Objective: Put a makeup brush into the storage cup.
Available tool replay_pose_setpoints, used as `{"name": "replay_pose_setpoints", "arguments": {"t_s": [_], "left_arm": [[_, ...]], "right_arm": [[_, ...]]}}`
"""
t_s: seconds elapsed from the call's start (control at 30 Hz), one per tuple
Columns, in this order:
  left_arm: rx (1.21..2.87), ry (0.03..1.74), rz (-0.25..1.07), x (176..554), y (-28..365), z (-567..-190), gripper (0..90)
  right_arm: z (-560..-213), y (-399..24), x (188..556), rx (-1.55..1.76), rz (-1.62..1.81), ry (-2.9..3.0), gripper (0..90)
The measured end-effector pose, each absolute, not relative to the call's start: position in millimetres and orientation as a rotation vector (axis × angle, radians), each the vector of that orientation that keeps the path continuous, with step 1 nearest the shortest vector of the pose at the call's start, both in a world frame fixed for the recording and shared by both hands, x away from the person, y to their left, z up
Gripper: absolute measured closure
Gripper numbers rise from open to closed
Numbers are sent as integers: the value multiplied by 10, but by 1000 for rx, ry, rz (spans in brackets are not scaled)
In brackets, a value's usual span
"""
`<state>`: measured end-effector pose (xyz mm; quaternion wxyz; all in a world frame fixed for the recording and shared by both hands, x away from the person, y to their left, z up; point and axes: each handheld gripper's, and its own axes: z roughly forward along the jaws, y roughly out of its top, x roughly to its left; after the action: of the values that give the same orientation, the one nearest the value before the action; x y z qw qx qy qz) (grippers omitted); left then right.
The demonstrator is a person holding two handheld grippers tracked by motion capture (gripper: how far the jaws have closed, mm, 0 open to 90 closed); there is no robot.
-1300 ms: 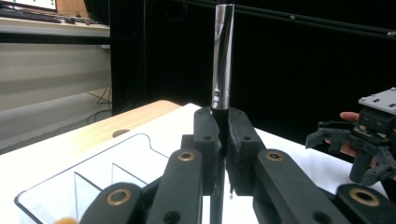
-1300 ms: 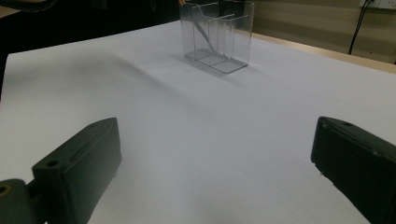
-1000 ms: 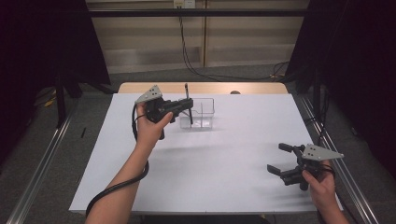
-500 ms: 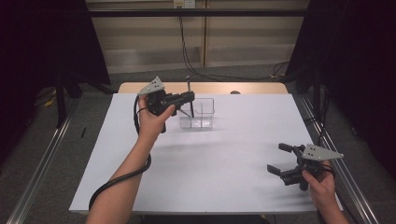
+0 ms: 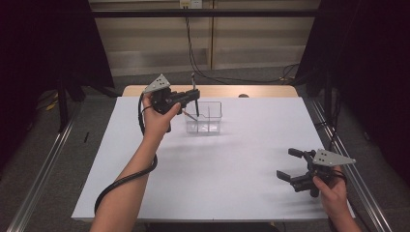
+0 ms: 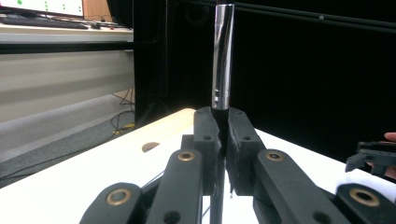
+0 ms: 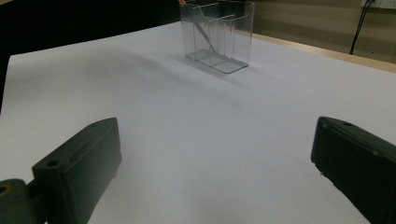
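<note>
My left gripper (image 5: 195, 98) is shut on a slim dark pen (image 5: 193, 80) with a shiny silver barrel, held upright. It hangs over the left part of a clear plastic holder (image 5: 209, 119) with compartments, at the back middle of the white table (image 5: 217, 183). The left gripper view shows the pen (image 6: 222, 56) rising from between the closed jaws of the left gripper (image 6: 223, 119). A thin stick with an orange end (image 7: 201, 29) leans inside the holder (image 7: 229, 37). At the front right, my right gripper (image 5: 286, 163) (image 7: 215, 140) stands open and holds nothing.
A bare wooden strip (image 5: 261, 91) runs along the table's far edge. Metal rails (image 5: 43, 169) lie on the floor at both sides. Black curtains close in left and right. Cables (image 5: 193, 53) hang down the back wall.
My left gripper has lifted the pen slightly higher over the holder. The right gripper has stayed put.
</note>
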<state>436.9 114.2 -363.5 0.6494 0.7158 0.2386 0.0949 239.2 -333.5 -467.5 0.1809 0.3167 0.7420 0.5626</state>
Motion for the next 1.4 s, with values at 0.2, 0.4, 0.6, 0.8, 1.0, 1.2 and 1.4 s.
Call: {"name": "replay_pose_setpoints", "arguments": {"t_s": [0.2,0.4,0.6,0.8,1.0,1.2,1.4], "left_arm": [[1629,553,234,4402,1134,-3628,838],[1640,557,252,4420,1105,-3624,838],[1635,569,259,4451,1099,-3630,838],[1631,589,267,4488,1129,-3672,838],[1624,614,286,4515,1166,-3703,838],[1622,631,293,4537,1183,-3742,838],[1618,644,293,4555,1197,-3777,838]], "right_arm": [[-4676,-3337,2393,894,1591,2094,14],[-4677,-3338,2393,892,1594,2096,14],[-4677,-3344,2394,894,1596,2091,14],[-4677,-3346,2394,895,1598,2091,14],[-4678,-3342,2395,894,1599,2092,14],[-4682,-3342,2395,896,1600,2096,14],[-4683,-3341,2395,895,1601,2096,14]]}}
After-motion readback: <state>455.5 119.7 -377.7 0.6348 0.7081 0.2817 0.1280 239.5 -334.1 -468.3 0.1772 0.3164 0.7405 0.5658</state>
